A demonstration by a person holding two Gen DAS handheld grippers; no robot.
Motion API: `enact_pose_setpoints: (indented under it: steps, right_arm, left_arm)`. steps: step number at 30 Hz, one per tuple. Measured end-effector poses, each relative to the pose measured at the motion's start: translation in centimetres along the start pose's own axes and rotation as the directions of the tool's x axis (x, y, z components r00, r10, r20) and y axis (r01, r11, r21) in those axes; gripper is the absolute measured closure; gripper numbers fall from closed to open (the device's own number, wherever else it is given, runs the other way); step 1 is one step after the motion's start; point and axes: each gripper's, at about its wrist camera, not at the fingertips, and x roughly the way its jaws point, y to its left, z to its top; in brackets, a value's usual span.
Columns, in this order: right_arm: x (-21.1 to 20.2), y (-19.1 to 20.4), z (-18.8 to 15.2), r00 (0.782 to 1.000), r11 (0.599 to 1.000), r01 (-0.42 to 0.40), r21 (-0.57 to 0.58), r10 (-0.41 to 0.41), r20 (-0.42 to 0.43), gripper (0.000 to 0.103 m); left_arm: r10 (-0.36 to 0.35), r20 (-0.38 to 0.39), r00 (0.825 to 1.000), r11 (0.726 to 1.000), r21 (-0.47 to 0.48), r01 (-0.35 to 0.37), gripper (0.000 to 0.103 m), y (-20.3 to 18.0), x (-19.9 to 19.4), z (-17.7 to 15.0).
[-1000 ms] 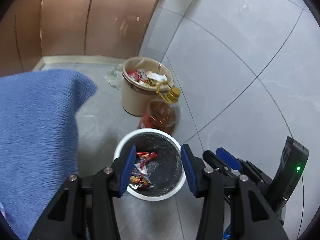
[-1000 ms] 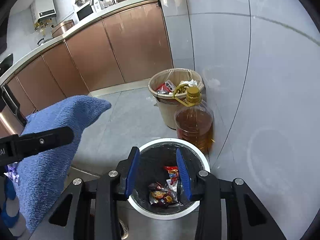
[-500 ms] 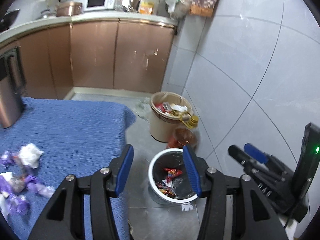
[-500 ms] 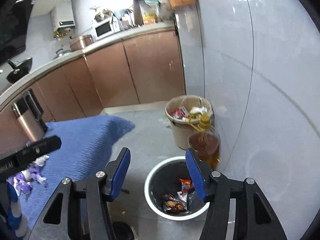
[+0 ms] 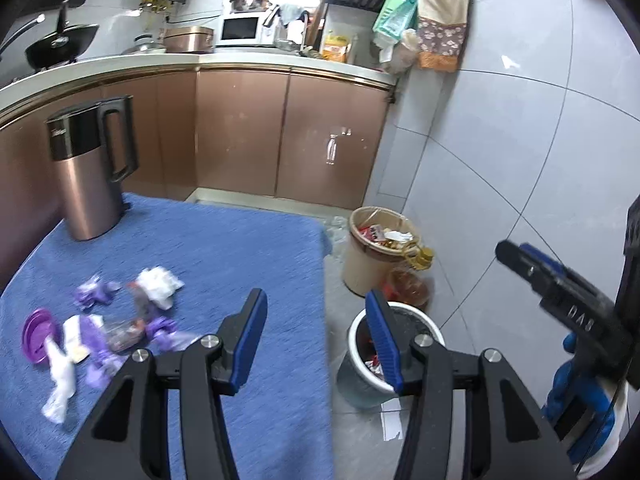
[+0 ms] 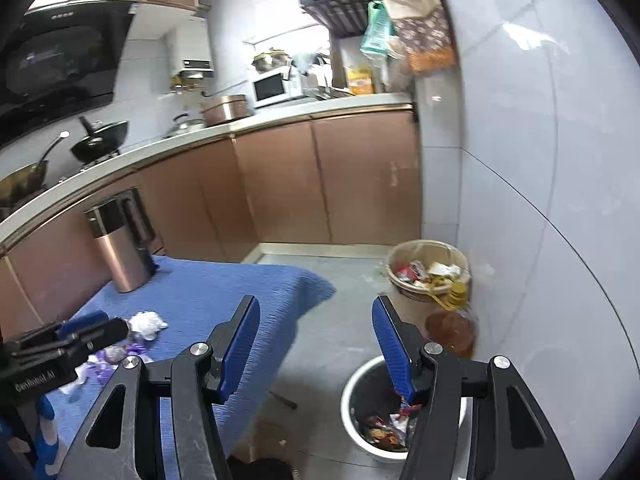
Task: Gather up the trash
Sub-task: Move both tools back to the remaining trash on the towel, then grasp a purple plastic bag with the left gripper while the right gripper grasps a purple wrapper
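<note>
Both tools empty, jaws apart, nothing between the pads. Left tool (image 5: 316,334) hangs above the near edge of the blue-clothed tabletop (image 5: 248,248), angled down; right tool (image 6: 316,344) sits over the gap between tabletop and the white-rimmed bin (image 6: 362,388) on the floor. The right tool's jaws have just been opening, the left's slightly too, and no item shows in either. The white-rimmed bin stands just off the tabletop's corner, a sensible spot: short carry from cloth to rim. It already holds several bright snack wrappers (image 6: 386,426). Remaining trash (image 5: 112,320) lies clustered on the left part of the cloth: purple wrappers, a crumpled white tissue (image 5: 158,285), a purple lid-like disc (image 5: 34,334) at the far left, some clear film. Blurred, so exact count uncertain. Copper kettle (image 5: 90,168) stands at the back of the cloth, well apart from the litter. A beige bin (image 5: 370,258) full of rubbish sits against the wall, an oil bottle (image 5: 410,284) touching or just beside it. Judgement: part done; next step likely a reach toward the cluster with the left tool, which is nearer. Thin film and tissue may slip or drag neighbours along
</note>
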Motion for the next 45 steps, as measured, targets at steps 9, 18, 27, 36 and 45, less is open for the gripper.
enact_pose_setpoints:
  steps: [9, 18, 27, 36, 45]
  right_arm:
    - [-1.0, 3.7, 0.5, 0.997, 0.996, -0.075, -0.058, 0.076, 0.023, 0.047]
    - [-2.1, 6.8, 1.0, 0.994, 0.990, -0.099, -0.102, 0.104, 0.036, 0.046]
    - [-0.1, 10.8, 0.5, 0.983, 0.974, -0.182, -0.132, 0.182, -0.015, 0.046]
    - [6.7, 14.4, -3.1, 0.937, 0.939, -0.318, -0.127, 0.291, -0.193, 0.046]
    - [14.3, 17.2, -6.7, 0.857, 0.900, -0.424, -0.102, 0.362, -0.368, 0.053]
  left_arm:
    - [0.109, 0.049, 0.993, 0.989, -0.106, -0.104, 0.054, 5.8, -4.6, -1.4]
    - [0.276, 0.170, 0.946, 0.940, -0.250, -0.230, 0.044, 12.4, -10.7, -2.3]
    - [0.280, 0.104, 0.954, 0.927, -0.289, -0.240, 0.044, 15.8, -10.5, -4.2]
    - [0.229, -0.110, 0.967, 0.933, -0.259, -0.250, 0.044, 16.1, -1.4, -7.1]
    - [0.238, -0.207, 0.949, 0.922, -0.259, -0.288, 0.045, 18.4, 4.2, -7.8]
